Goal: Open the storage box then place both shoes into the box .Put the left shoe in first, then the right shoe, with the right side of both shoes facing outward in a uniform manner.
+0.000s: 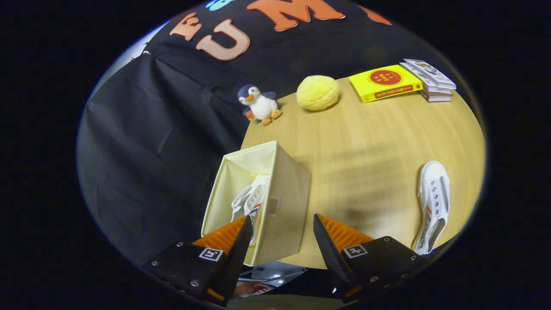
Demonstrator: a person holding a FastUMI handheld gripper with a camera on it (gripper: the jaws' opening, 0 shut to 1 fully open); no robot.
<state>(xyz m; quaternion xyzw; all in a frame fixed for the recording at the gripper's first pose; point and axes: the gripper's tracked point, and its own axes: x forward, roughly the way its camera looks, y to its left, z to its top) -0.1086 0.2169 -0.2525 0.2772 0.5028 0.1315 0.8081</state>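
A cream fabric storage box (pixel 284 202) stands open on the wooden table (pixel 366 146), just ahead of my fingers. One white shoe (pixel 249 200) lies inside it, laces showing. The other white shoe (pixel 432 204) lies on the table to the right of my right finger. My gripper (pixel 282 226) hovers open above the box's near wall, with nothing held between the fingers; the left fingertip overlaps the box opening.
Beyond the box, a plush penguin (pixel 259 104) and a yellow round plush (pixel 317 92) sit at the table's far edge. A yellow book (pixel 384 82) and a stack of books (pixel 430 79) lie farther right. Black cloth hangs left of the table.
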